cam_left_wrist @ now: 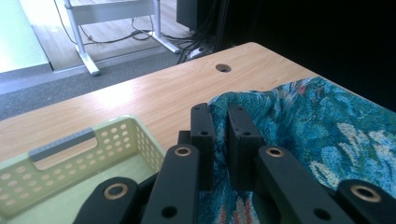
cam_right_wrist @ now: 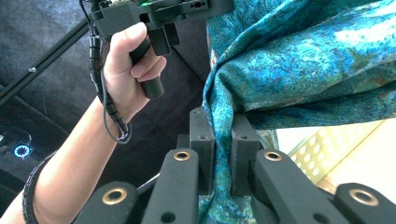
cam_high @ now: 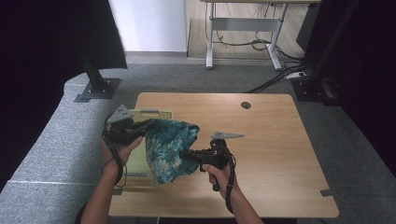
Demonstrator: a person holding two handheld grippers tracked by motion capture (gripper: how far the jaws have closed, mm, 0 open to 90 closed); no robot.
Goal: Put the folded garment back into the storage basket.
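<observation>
A teal patterned cloth (cam_high: 168,147) hangs bunched between my two grippers, above the table's left part and partly over a pale green basket (cam_high: 140,113). My left gripper (cam_high: 145,125) is shut on the cloth's upper left edge; in the left gripper view the cloth (cam_left_wrist: 327,126) is pinched between the black jaws of that gripper (cam_left_wrist: 219,121). My right gripper (cam_high: 186,152) is shut on the cloth's right side; in the right gripper view a fold of cloth (cam_right_wrist: 289,60) runs down between the jaws of that gripper (cam_right_wrist: 219,126). The other hand (cam_right_wrist: 123,74) shows there holding the left gripper.
The wooden table (cam_high: 261,154) has a cable hole (cam_high: 246,105) near its far edge. The perforated basket (cam_left_wrist: 70,158) sits at the table's left edge. Black posts (cam_high: 95,79) stand at the far left and right; a desk frame (cam_high: 243,28) stands beyond.
</observation>
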